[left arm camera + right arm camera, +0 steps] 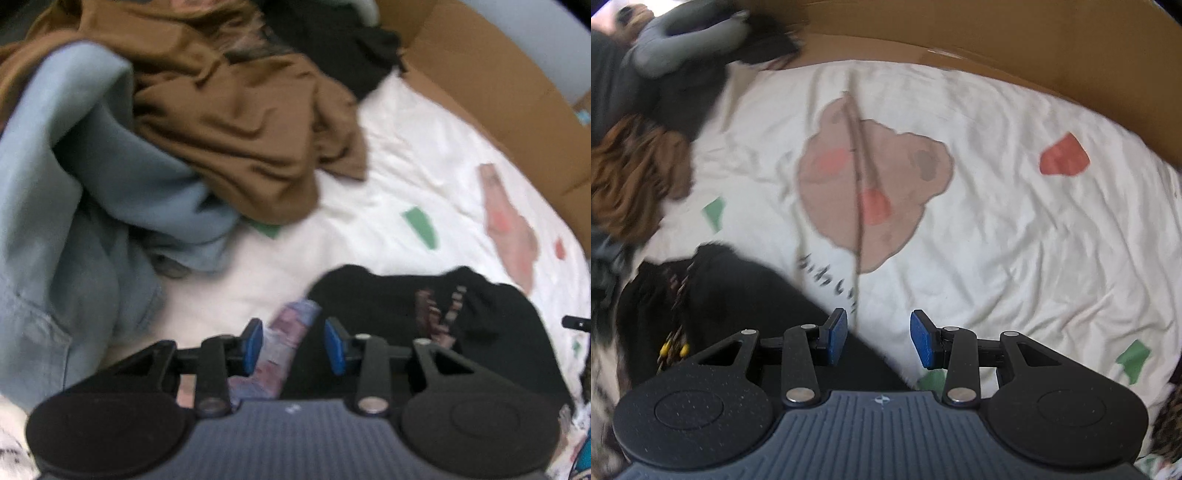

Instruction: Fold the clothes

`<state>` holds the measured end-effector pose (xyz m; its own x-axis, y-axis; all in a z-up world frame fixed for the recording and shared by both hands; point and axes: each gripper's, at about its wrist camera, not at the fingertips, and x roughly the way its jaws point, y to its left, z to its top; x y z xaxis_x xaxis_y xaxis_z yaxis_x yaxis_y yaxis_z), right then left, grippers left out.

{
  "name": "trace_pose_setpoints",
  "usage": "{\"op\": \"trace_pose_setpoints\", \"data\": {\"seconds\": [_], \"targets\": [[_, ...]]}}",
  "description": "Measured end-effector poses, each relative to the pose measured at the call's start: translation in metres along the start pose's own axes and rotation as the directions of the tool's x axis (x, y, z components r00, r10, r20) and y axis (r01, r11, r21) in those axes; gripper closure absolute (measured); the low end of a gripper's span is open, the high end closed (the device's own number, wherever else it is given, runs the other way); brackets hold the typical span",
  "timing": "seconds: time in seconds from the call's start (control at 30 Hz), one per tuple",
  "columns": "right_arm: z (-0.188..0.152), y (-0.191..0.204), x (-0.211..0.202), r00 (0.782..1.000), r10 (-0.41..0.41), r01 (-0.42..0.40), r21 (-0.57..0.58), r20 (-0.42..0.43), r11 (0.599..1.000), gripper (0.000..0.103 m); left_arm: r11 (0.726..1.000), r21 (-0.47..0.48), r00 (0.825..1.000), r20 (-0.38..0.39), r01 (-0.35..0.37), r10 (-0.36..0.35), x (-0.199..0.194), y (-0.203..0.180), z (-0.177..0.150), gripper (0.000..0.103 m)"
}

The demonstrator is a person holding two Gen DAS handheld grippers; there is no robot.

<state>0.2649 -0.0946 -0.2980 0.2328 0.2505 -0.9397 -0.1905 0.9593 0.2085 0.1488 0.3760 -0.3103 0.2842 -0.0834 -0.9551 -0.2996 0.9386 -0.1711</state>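
Note:
A black garment (399,306) with a small pattern lies on the white printed bedsheet (424,155), just ahead of my left gripper (293,345). The left gripper is open, with a purplish patterned cloth strip (284,343) lying between its blue pads. In the right wrist view the same black garment (738,295) lies at lower left. My right gripper (879,339) is open and empty, over the garment's right edge and the sheet (1015,240).
A pile of clothes lies at the left: a light blue shirt (74,206), a brown garment (240,122) and dark clothes (332,48). A cardboard wall (498,74) borders the bed on the far side (997,44). A grey item (683,40) lies at upper left.

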Motion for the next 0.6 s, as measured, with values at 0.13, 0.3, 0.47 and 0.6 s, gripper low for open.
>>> {"op": "trace_pose_setpoints", "data": {"seconds": [0.13, 0.3, 0.47, 0.6], "targets": [[0.007, -0.004, 0.028, 1.000, -0.027, 0.027, 0.043, 0.003, 0.999, 0.058, 0.999, -0.018, 1.000, -0.011, -0.027, 0.027, 0.026, 0.011, 0.007, 0.063], [0.015, 0.008, 0.054, 0.999, -0.050, 0.050, 0.011, 0.013, 0.999, 0.055, 1.000, -0.023, 1.000, 0.025, -0.004, 0.004, 0.046, 0.012, 0.008, 0.048], [0.014, 0.030, 0.074, 0.998, -0.068, 0.069, -0.059, 0.014, 0.996, 0.047, 1.000, -0.030, 1.000, 0.022, -0.006, 0.006, 0.061, 0.008, 0.008, 0.050], [-0.001, 0.052, 0.079, 0.997, -0.074, 0.074, -0.139, 0.000, 0.988, 0.046, 1.000, -0.012, 0.999, -0.037, 0.028, -0.028, 0.068, 0.003, -0.003, 0.063]]}}
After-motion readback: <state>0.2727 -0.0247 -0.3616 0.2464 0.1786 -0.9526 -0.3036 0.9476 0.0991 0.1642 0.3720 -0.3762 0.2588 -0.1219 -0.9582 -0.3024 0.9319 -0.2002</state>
